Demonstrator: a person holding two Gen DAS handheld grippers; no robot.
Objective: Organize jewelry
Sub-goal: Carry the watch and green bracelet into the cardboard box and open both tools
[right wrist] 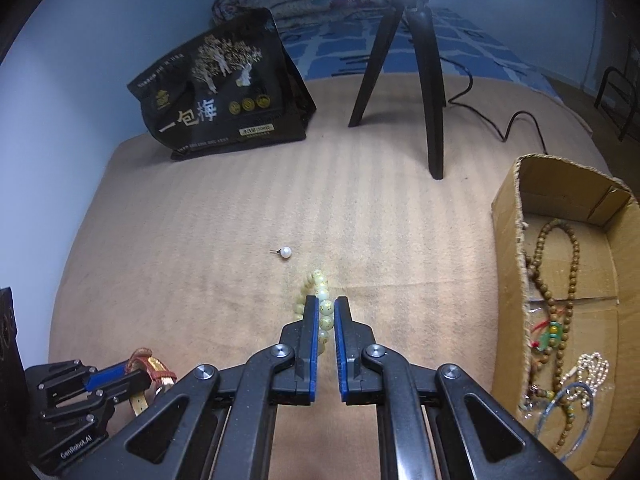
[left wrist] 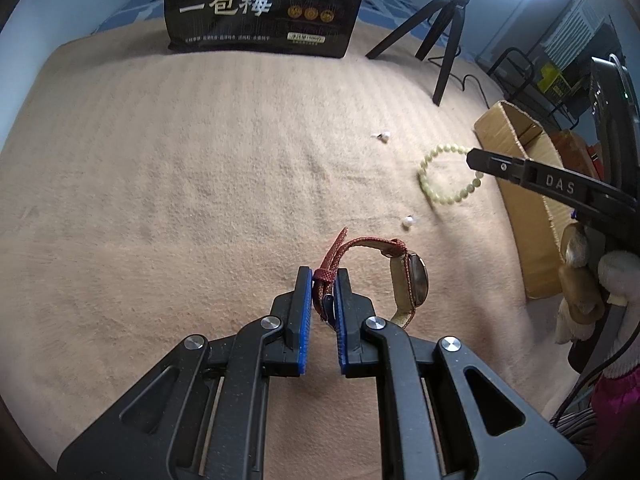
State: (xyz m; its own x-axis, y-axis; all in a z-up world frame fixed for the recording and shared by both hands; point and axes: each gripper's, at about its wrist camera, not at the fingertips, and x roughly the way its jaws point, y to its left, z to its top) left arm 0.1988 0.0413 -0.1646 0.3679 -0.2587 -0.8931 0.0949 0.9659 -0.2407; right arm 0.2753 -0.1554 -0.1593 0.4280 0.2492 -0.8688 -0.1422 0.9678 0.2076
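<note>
Bed: soft tan blanket (left wrist: 180,200) with a black snack bag (left wrist: 264,8) and a tripod (left wrist: 444,40) at the far end, well past both claws.

Left claw (left wrist: 323,292): closed on the red strap of a watch (left wrist: 412,280). The watch face hangs just to the right of the claw tips, standing on its edge.

Right claw (right wrist: 326,320): the blue pads sit close on each side of a bead bracelet (right wrist: 320,300). It looks like a grip on the beads, with the rest of the loop sticking out in front of the tips.

Bracelet look: round, pale yellow-green beads, some with small gold marks.

Box (right wrist: 560,280): brown cardboard, open on top, off to the right of the right claw. Inside are brown bead strings, a silver chain and a blue ring.

Key point: the box lies to the right of both claws, and the right claw is nearer. I think the bracelet should go in first, moving right and over the box wall.

Left over: two small pearl earrings (left wrist: 409,222) (left wrist: 384,137) on the blanket, ahead of the left claw and to its right.
</note>
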